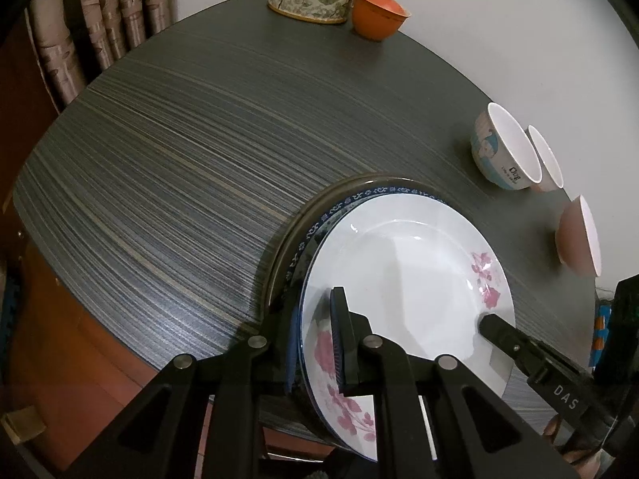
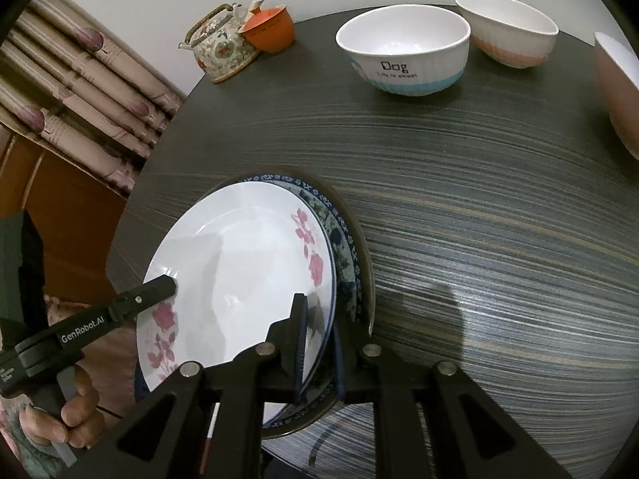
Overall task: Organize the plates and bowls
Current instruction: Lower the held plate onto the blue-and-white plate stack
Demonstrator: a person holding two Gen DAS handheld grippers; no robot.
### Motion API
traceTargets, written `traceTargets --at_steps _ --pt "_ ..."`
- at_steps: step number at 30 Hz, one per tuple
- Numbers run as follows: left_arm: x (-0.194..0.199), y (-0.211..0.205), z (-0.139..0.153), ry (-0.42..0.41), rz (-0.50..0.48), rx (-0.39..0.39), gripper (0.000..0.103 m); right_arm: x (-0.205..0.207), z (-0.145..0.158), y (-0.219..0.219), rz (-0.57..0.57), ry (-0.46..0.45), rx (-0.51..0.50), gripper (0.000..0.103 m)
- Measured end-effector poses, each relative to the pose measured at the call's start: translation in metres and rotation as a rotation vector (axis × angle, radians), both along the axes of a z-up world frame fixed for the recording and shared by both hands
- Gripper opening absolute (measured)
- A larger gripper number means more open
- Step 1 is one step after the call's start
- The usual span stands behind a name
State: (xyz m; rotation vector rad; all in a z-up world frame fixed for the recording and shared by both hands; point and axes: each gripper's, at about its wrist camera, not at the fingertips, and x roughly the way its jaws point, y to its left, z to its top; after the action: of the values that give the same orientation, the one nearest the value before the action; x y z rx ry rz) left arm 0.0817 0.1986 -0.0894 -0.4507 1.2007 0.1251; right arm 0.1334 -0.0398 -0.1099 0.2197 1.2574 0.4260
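Both grippers grasp opposite rims of a white pink-flowered plate [image 2: 239, 279], lying nearly flat, face up, atop stacked plates [image 2: 343, 247] at lower centre: left gripper [image 1: 315, 343], right gripper [image 2: 319, 343].

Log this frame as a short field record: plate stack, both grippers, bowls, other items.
plate stack: pink-flowered plate on top of blue-patterned plate, on the striped table
left gripper: shut on the pink-flowered plate's rim
right gripper: shut on the opposite rim
bowls: Dog bowl, pink-banded bowl, brown bowl, unstacked
other: teapot, orange cup
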Motion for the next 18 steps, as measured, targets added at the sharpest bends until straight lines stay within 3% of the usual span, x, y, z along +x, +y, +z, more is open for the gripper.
traceTargets --at_steps 8,18 --pt "0.001 -0.002 0.000 -0.006 -0.002 -0.003 0.017 0.001 0.000 0.005 0.001 0.006 -0.014 0.014" --pt "0.004 -0.008 0.001 -0.009 -0.009 0.014 0.023 0.002 0.003 0.018 0.015 0.000 -0.055 0.024"
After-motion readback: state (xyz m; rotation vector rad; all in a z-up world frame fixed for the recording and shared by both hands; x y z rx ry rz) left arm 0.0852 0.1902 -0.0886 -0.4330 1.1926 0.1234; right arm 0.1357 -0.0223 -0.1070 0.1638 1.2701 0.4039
